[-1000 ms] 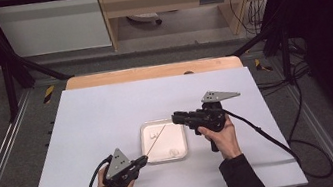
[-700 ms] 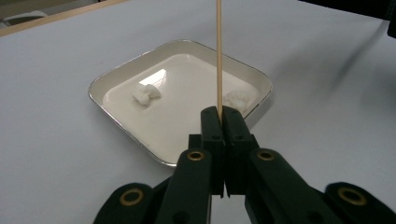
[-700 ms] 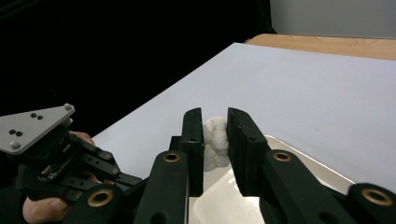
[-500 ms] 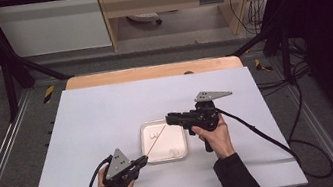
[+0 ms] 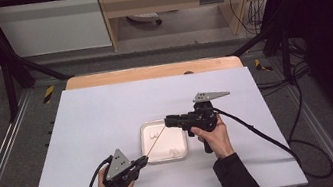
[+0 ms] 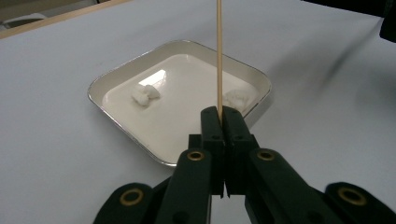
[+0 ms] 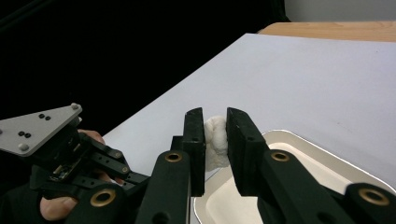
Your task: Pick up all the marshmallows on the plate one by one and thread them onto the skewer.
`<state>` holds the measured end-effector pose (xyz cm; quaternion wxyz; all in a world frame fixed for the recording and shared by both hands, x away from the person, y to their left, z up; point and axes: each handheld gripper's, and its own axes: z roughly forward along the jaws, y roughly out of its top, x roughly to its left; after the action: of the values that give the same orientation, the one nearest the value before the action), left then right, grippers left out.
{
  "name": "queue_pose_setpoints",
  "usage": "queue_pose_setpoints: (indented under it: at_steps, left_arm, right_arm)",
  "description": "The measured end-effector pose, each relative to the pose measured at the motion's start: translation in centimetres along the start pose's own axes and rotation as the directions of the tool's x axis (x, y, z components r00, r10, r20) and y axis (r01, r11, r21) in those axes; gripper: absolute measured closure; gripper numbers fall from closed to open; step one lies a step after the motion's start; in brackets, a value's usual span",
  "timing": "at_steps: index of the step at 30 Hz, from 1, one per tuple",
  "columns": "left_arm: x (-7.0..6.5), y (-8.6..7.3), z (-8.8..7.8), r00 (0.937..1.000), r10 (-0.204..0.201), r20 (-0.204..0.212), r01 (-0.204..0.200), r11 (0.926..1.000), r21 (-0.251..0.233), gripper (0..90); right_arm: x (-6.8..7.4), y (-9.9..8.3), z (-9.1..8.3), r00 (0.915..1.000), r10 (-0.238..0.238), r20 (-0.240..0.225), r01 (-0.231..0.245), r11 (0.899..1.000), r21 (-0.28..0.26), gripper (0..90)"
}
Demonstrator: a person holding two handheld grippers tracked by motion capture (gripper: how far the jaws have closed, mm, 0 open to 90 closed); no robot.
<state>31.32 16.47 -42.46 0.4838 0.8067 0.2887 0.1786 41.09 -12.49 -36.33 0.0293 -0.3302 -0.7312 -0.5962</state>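
High view: left gripper (image 5: 141,162) clamps skewer (image 5: 155,143) base, shaft angling up-right over tray (image 5: 150,159). Right gripper (image 5: 170,121) pinches marshmallow (image 7: 215,140) just beyond the skewer tip. Push marshmallow along that axis, toward left gripper.

A tray (image 5: 149,153) is set near the table's (image 5: 107,113) middle; two pieces (image 6: 144,92) are found inside it, one at each side.

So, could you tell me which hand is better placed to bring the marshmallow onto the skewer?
Probably the right: its gripper already clamps a marshmallow over the tray, near the skewer tip, while the left gripper just holds that skewer.
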Motion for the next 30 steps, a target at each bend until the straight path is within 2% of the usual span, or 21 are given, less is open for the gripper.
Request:
queue_pose_setpoints:
  at_steps: [11,23,30]
  left_arm:
    - [-0.1,-0.2,0.1,0.9999,-0.012,0.002,0.012,0.9999,0.009,89.2]
    - [-0.1,-0.3,0.0,0.9999,-0.01,0.004,0.01,0.9999,0.0,89.4]
    - [0.1,-0.3,-0.1,0.9996,-0.029,0.002,0.029,0.9996,0.0,89.4]
  right_arm:
    - [0.3,-0.5,0.3,0.9998,0.005,-0.02,-0.005,1.0,0.0,82.1]
    - [0.8,-0.9,0.6,0.9975,0.033,-0.063,-0.035,0.999,-0.027,82.7]
    - [0.9,-1.4,1.1,0.9961,0.045,-0.076,-0.049,0.998,-0.049,82.9]
